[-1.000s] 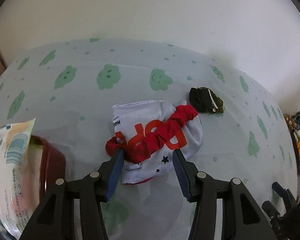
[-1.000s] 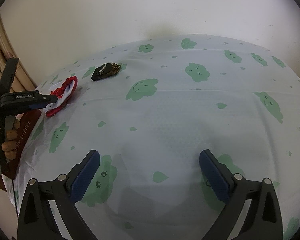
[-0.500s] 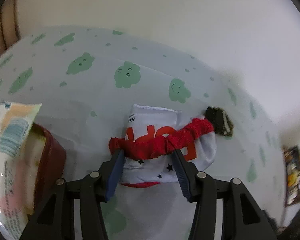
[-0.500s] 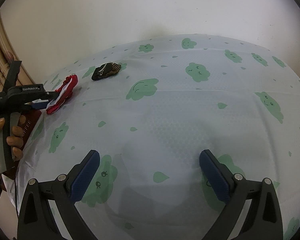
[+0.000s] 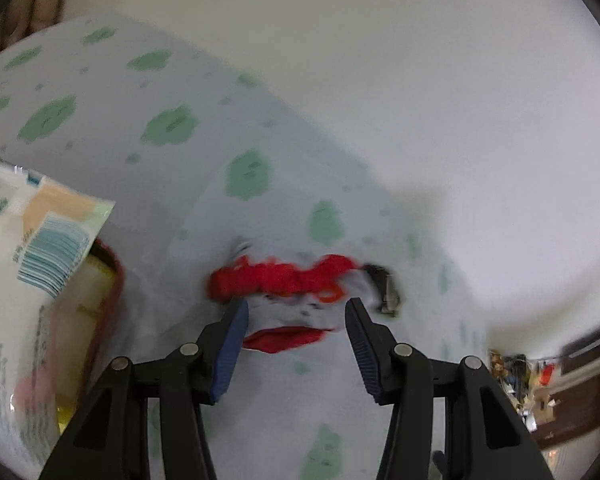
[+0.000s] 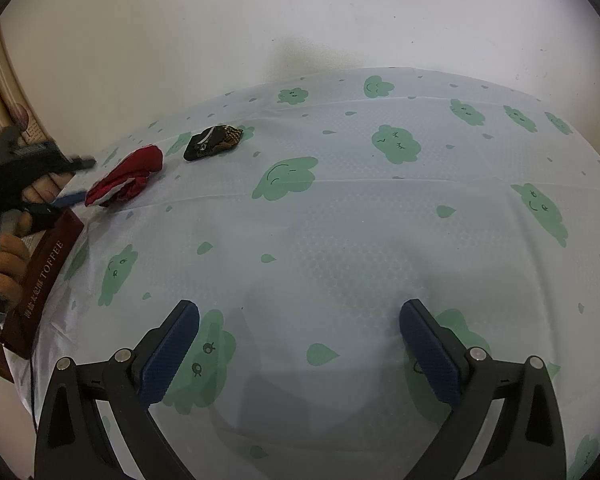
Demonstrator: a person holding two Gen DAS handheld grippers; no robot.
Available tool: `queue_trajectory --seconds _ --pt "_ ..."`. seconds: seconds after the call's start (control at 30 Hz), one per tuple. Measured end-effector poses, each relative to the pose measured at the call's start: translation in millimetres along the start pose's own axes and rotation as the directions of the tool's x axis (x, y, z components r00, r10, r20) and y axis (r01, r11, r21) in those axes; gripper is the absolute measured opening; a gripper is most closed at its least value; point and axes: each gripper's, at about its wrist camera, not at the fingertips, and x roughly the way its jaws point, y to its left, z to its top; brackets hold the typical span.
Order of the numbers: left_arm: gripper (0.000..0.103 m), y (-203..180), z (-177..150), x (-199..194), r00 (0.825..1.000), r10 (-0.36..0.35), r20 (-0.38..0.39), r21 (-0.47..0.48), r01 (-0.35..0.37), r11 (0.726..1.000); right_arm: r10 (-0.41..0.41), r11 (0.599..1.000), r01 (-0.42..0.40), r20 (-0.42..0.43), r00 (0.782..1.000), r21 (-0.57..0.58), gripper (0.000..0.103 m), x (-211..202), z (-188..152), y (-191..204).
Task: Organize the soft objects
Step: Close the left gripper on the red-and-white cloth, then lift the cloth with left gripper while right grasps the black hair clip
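A white cloth pouch with red print and a red gathered band (image 5: 284, 280) sits between the blue pads of my left gripper (image 5: 294, 312), which is shut on it. The right wrist view shows the pouch (image 6: 128, 178) tilted, its near end raised off the cloud-print tablecloth (image 6: 340, 220), with the left gripper (image 6: 80, 182) at that end. A small black and brown soft item (image 6: 214, 142) lies just beyond it on the cloth, also seen blurred as a dark item (image 5: 384, 288). My right gripper (image 6: 300, 316) hovers open over bare cloth, holding nothing.
A dark red box marked TOFFEE (image 6: 40, 276) stands at the table's left edge, holding a pale plastic packet (image 5: 32, 248). A person's hand (image 6: 8, 248) grips the left tool. A white wall runs behind the table. Clutter (image 5: 512, 368) lies off the right.
The left gripper has closed in on the pouch, rolled and drawn back toward the box, tipping the pouch up with it. The right gripper has stayed still.
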Motion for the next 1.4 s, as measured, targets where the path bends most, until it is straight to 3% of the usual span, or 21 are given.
queue_trajectory --seconds 0.07,0.13,0.23,0.3,0.47,0.57,0.7,0.77,0.87,0.97,1.0,1.03,1.07,1.23,1.33,1.4 --pt "0.053 -9 0 -4 0.999 0.052 0.011 0.046 -0.053 0.998 -0.002 1.0 0.002 -0.001 1.0 -0.002 0.101 0 0 1" --pt "0.053 -6 2 -1 0.999 0.029 -0.018 0.016 -0.028 0.999 -0.001 1.0 0.001 -0.001 1.0 -0.001 0.101 -1 0 1" --pt "0.053 11 1 11 0.994 -0.027 -0.102 -0.12 0.014 0.993 0.0 1.0 0.0 0.001 1.0 0.001 0.101 -1 -1 1" --pt "0.053 27 -4 14 0.988 -0.092 -0.127 -0.24 0.06 0.969 0.0 1.0 0.0 0.0 1.0 0.001 0.101 -1 -1 1" --pt "0.053 36 -8 15 0.984 -0.119 -0.132 -0.338 0.068 0.939 0.0 1.0 0.0 0.0 1.0 0.001 0.101 -1 0 1" --pt "0.053 44 -7 14 0.987 -0.14 -0.083 -0.418 0.093 0.904 0.0 1.0 0.0 0.0 1.0 0.001 0.101 -1 0 1" --pt "0.053 47 2 20 0.99 -0.13 -0.05 -0.452 0.093 0.887 0.001 1.0 -0.001 0.001 1.0 0.002 0.101 -1 0 1" --pt "0.053 49 5 26 0.991 -0.122 -0.057 -0.469 0.081 0.879 0.0 1.0 0.0 0.0 1.0 0.001 0.101 -1 0 1" --pt "0.053 54 6 43 0.979 -0.19 -0.071 -0.513 0.128 0.849 0.001 1.0 -0.001 0.0 1.0 0.001 0.101 -1 0 1" --pt "0.053 58 4 56 0.981 -0.173 -0.084 -0.538 0.101 0.837 0.003 1.0 -0.003 0.001 1.0 0.003 0.102 -1 0 1" --pt "0.049 56 1 54 0.984 -0.165 -0.069 -0.513 0.107 0.852 0.004 1.0 -0.004 0.0 1.0 0.003 0.102 -1 0 1" --pt "0.023 52 2 53 0.986 -0.149 -0.073 -0.476 0.097 0.874 0.004 1.0 -0.004 0.0 1.0 0.003 0.102 -1 0 1" --pt "0.006 45 1 53 0.986 -0.146 -0.082 -0.425 0.098 0.9 0.004 1.0 -0.004 0.0 1.0 0.003 0.102 -1 0 1" --pt "0.007 3 -24 26 0.992 -0.116 -0.044 -0.18 0.107 0.978 0.003 1.0 -0.003 -0.001 1.0 0.003 0.102 -1 0 1" --pt "0.007 -21 -54 0 0.98 -0.198 -0.033 -0.056 0.196 0.979 0.005 1.0 -0.005 -0.001 1.0 0.003 0.102 -1 0 1" --pt "0.007 -34 -76 -20 0.977 -0.208 -0.041 0.032 0.209 0.977 0.004 1.0 -0.004 -0.001 1.0 0.003 0.102 -1 0 1"
